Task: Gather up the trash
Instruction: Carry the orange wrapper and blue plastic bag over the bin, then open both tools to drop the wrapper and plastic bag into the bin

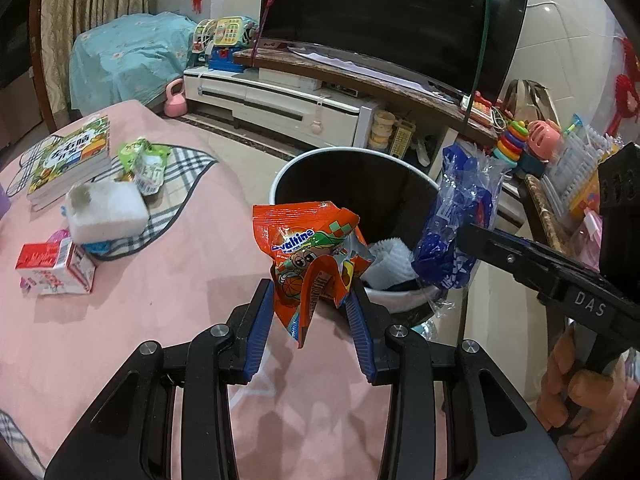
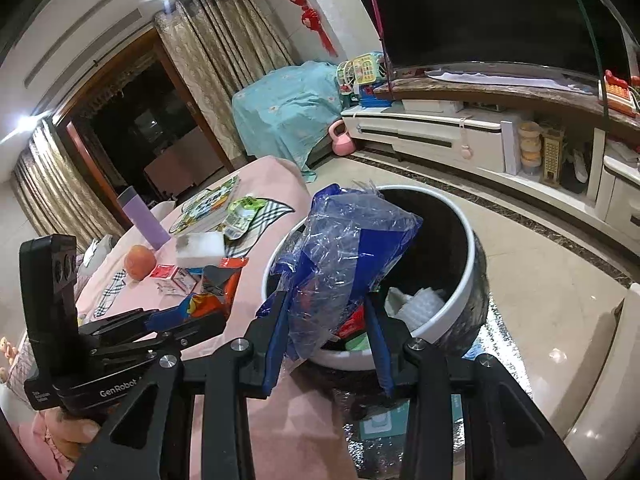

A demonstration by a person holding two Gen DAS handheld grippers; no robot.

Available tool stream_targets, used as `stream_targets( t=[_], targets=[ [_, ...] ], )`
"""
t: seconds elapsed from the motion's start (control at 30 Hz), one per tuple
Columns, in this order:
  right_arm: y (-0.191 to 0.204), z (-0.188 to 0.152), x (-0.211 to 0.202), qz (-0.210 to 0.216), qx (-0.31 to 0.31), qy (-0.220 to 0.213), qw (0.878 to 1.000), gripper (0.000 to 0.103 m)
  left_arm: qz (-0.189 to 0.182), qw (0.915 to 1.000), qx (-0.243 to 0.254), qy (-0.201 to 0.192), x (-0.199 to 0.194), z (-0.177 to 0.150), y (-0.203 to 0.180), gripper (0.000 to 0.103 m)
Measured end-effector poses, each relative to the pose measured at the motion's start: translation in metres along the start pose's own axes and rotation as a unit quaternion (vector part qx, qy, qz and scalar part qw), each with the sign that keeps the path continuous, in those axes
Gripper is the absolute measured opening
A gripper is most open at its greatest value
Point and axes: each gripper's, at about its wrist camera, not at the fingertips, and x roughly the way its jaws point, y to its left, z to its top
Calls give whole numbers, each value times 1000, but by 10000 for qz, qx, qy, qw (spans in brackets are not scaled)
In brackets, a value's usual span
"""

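Trash waiting on the pink-clothed table (image 1: 120, 340), well off to the left of the left tongs (image 1: 311, 286): a red-and-white carton (image 1: 56, 268), a white sponge block (image 1: 106, 210) just behind it, and a green wrapper (image 1: 146, 162) further back beside a stack of books (image 1: 72, 156); hard to say whether the sponge and books count as rubbish. Pinched by its lower end between the blue pads of the left tongs, partly closed: a crumpled orange Ovaltine wrapper (image 1: 312, 248), standing up above the tips and lifted clear of the cloth. Just beyond those tips and a little to their right: a round bin (image 1: 280, 184) with a white rim and dark inside, down at the table edge, already holding something white and crumpled. Further right, above the near side of the bin: the right tongs (image 2: 327, 296), likewise partly closed, gripping a crumpled blue-and-clear plastic bag (image 2: 344, 248) that billows up over the jaws. Probably mid-carry, with both loads close to the mouth and neither let go. Next, by judgement: ease the left tongs forward until the wrapper hangs over the opening instead of the table edge, then spread both pairs of jaws and drop. Worth watching for thin film clinging to a pad; perhaps a small shake needed. Then back to the left for the carton and green wrapper.
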Motion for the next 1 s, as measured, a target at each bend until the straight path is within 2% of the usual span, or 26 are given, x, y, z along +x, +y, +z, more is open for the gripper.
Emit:
stream_targets(
  t=[0.3,0.8,0.9,0.93,1.0],
  targets=[
    [-14,15,12,-233,-134,120,9996,39,-43,9998,175,51,18,22,-10,36],
    [-29,32,41,-524,-448,664,9954,41,-184,9986,250,419,64,42,-22,36],
    [-31,32,49,-539,-506,779,9942,41,-121,9983,310,472,70,42,-23,44],
    [-32,32,51,-582,-505,827,9936,42,-69,9982,328,501,72,42,-23,52],
    [-34,32,53,-630,-492,857,9931,44,-89,9985,267,471,71,41,-19,55]
  ],
)
